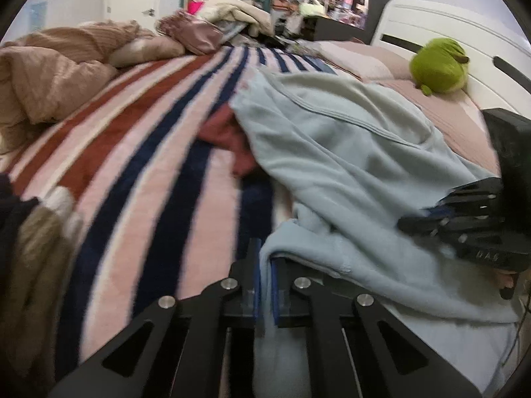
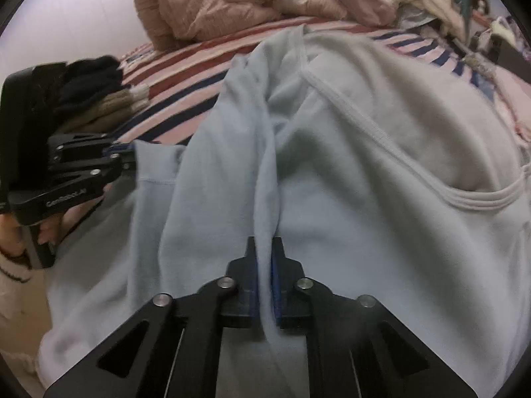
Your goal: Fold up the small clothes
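The pale blue garment (image 2: 365, 165) lies rumpled on the striped bed (image 1: 139, 165). Each hand-held gripper, left (image 1: 265, 285) and right (image 2: 265, 278), is clamped on a pinch of its near edge. Both should lift together, keeping the edge taut, so the fold lands even.

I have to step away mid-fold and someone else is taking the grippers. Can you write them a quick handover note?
Left hand-held gripper: shut on an edge of the light blue garment.
Right hand-held gripper: shut on a pinched ridge of the same garment.
The garment lies rumpled on the striped blanket, partly over a dark red cloth. More small clothes are heaped to one side.
Done: both grips taken.
Left: spread it flat, fold it, then the rest.
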The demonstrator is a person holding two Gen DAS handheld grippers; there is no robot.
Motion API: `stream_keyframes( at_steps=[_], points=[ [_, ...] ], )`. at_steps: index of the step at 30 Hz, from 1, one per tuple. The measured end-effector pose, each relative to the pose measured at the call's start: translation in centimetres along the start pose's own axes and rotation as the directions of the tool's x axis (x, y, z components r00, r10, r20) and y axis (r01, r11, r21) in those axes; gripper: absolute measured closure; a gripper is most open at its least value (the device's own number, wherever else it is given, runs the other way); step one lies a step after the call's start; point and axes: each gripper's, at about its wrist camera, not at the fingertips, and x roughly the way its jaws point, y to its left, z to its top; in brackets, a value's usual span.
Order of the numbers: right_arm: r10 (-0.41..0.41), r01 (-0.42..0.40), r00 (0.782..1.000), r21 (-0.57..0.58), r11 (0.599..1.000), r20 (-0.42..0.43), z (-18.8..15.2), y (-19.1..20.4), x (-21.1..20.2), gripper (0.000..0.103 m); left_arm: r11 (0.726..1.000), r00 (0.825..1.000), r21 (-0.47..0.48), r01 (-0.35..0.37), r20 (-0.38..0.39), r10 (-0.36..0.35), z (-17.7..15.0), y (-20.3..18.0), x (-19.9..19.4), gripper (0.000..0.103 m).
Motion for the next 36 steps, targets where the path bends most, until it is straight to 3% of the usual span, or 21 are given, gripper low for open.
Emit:
stream_keyframes(
  at_steps=[4, 6, 8, 11, 14, 15, 16, 17, 19, 21, 23, 24, 26, 27, 30, 31, 32, 33, 34, 35, 36],
  points=[
    [-0.134, 0.125, 0.988, 0.107, 0.986, 0.079, 0.0, -1.6, -1.6, 0.103, 0.998, 1.000, -0.055, -0.013, -0.009, 0.013, -0.1, 1.9, 0.0, 0.100],
    [-0.152, 0.142, 0.985, 0.133, 0.981, 0.075, -0.3, -2.2, -1.7, 0.103, 0.997, 0.999, -0.053, -0.049, -0.019, 0.048, -0.3, 2.2, 0.3, 0.100],
    [-0.234, 0.223, 0.971, 0.156, 0.962, 0.051, -0.6, -2.8, -1.4, 0.103, 0.995, 0.997, -0.066, -0.069, -0.036, 0.067, -0.7, 2.5, 0.6, 0.100],
    [-0.152, 0.143, 0.988, 0.249, 0.958, 0.019, -1.6, -4.5, -1.5, 0.103, 0.995, 0.998, -0.092, -0.044, -0.054, 0.039, -1.0, 3.1, 0.7, 0.094],
    [-0.071, 0.047, 0.994, 0.256, 0.966, 0.084, -1.3, -4.8, -2.6, 0.102, 0.994, 1.000, -0.109, 0.021, -0.012, -0.022, -0.7, 3.3, -0.4, 0.078],
    [-0.054, 0.029, 0.994, 0.241, 0.970, 0.097, -0.9, -4.6, -3.0, 0.089, 0.993, 0.999, -0.110, 0.038, -0.002, -0.038, -0.7, 3.3, -0.7, 0.074],
    [-0.035, 0.011, 0.994, 0.218, 0.976, 0.108, -0.2, -4.0, -3.1, 0.069, 0.992, 0.997, -0.106, 0.072, 0.001, -0.072, -0.5, 3.3, -0.8, 0.072],
    [-0.023, -0.001, 0.993, 0.196, 0.981, 0.119, 0.8, -3.1, -3.0, 0.061, 0.988, 0.993, -0.099, 0.122, 0.000, -0.122, -0.4, 3.3, -0.8, 0.070],
    [-0.001, -0.018, 0.990, 0.129, 0.992, 0.144, 2.8, -1.2, -2.4, 0.058, 0.981, 0.986, -0.101, 0.165, 0.009, -0.165, -0.2, 3.3, -0.8, 0.068],
    [0.024, -0.037, 0.986, 0.076, 0.996, 0.163, 4.1, 0.5, -1.9, 0.057, 0.969, 0.976, -0.116, 0.220, 0.026, -0.218, 0.1, 3.6, -0.8, 0.068],
    [0.043, -0.047, 0.983, 0.021, 0.999, 0.179, 5.9, 2.0, -0.5, 0.051, 0.944, 0.951, -0.120, 0.308, 0.041, -0.305, 0.4, 3.9, -1.0, 0.065],
    [0.037, -0.037, 0.983, -0.001, 0.999, 0.182, 6.5, 2.5, 0.2, 0.045, 0.929, 0.936, -0.113, 0.352, 0.039, -0.349, 0.5, 3.8, -1.1, 0.054],
    [0.015, -0.009, 0.984, -0.033, 0.999, 0.178, 7.9, 3.1, 2.1, 0.045, 0.895, 0.899, -0.087, 0.437, 0.025, -0.437, 0.5, 3.5, -1.5, 0.041],
    [0.008, 0.000, 0.985, -0.044, 0.999, 0.171, 8.6, 3.2, 3.0, 0.045, 0.890, 0.894, -0.086, 0.447, 0.019, -0.447, 0.3, 3.4, -1.6, 0.041],
    [0.013, -0.006, 0.990, -0.050, 0.999, 0.142, 9.8, 3.2, 4.7, 0.045, 0.910, 0.915, -0.111, 0.400, -0.011, -0.403, 0.5, 3.5, -0.6, 0.041],
    [0.032, -0.025, 0.992, -0.054, 0.998, 0.125, 10.0, 3.2, 5.4, 0.052, 0.929, 0.934, -0.122, 0.351, -0.032, -0.357, 0.6, 3.5, 0.3, 0.041],
    [0.052, -0.046, 0.992, -0.061, 0.997, 0.112, 10.0, 3.2, 5.8, 0.074, 0.937, 0.943, -0.134, 0.322, -0.044, -0.330, 0.7, 3.8, 1.0, 0.047],
    [0.060, -0.054, 0.993, -0.066, 0.996, 0.097, 10.0, 3.3, 6.2, 0.089, 0.938, 0.945, -0.147, 0.314, -0.050, -0.324, 0.7, 3.9, 1.7, 0.071],
    [0.036, -0.031, 0.995, -0.065, 0.997, 0.090, 10.1, 3.4, 6.7, 0.101, 0.935, 0.943, -0.163, 0.315, -0.057, -0.327, 0.7, 3.9, 2.4, 0.086],
    [-0.001, 0.007, 0.995, -0.058, 0.998, 0.103, 9.9, 3.4, 6.6, 0.102, 0.939, 0.948, -0.178, 0.295, -0.071, -0.311, 0.6, 4.0, 2.9, 0.096],
    [-0.038, 0.044, 0.991, -0.046, 0.998, 0.131, 9.9, 3.3, 6.4, 0.102, 0.940, 0.951, -0.188, 0.284, -0.071, -0.302, 0.5, 4.2, 3.1, 0.097]
  ],
)
